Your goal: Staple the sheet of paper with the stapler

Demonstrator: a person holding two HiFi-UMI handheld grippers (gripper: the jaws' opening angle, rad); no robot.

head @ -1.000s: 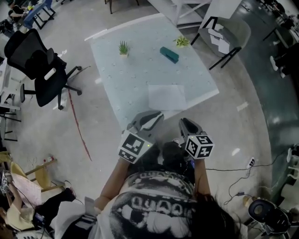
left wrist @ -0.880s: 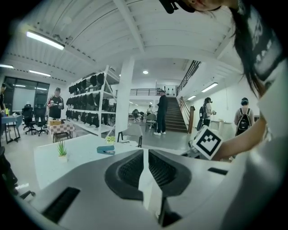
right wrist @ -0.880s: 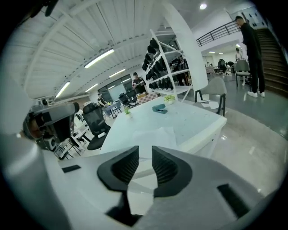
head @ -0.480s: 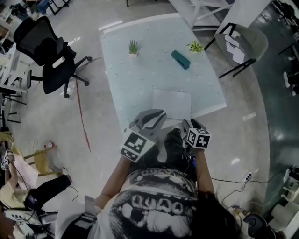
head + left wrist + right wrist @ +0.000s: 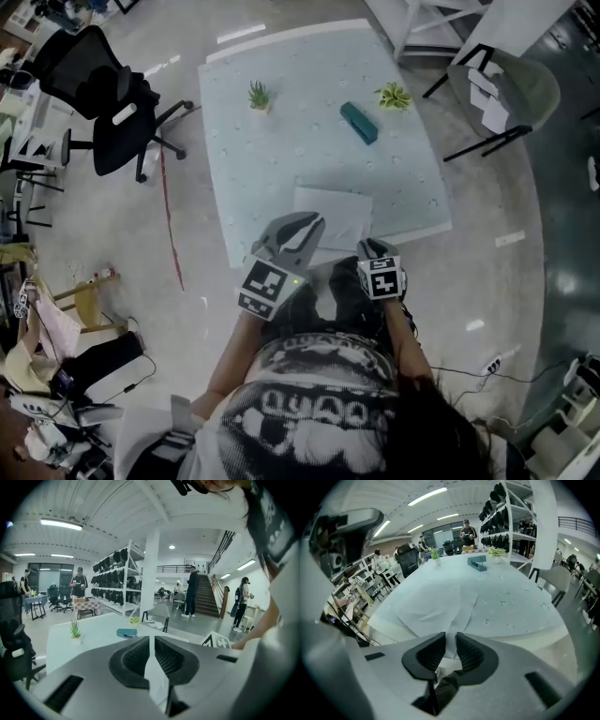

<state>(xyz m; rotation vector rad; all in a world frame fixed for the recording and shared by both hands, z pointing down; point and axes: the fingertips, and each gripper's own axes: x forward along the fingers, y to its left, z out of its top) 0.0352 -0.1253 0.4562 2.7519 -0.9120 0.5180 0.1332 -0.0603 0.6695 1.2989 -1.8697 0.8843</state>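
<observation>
The sheet of paper (image 5: 333, 214) lies at the tabletop's (image 5: 281, 159) near edge. Far beyond it lies the stapler (image 5: 360, 123), between the left plant (image 5: 257, 96) and the right plant (image 5: 393, 96).

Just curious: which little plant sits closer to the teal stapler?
The yellow-green plant on the right; the stapler lies just beside it, the spiky green plant farther left.

A shiny grey floor (image 5: 487, 272) lies under a pale tabletop (image 5: 291, 141), with a black wheeled chair (image 5: 108, 98) on one side, a grey chair (image 5: 511, 84) on the other, and tall shelves (image 5: 115, 581), stairs (image 5: 206, 602) and long lights (image 5: 61, 524) beyond.
</observation>
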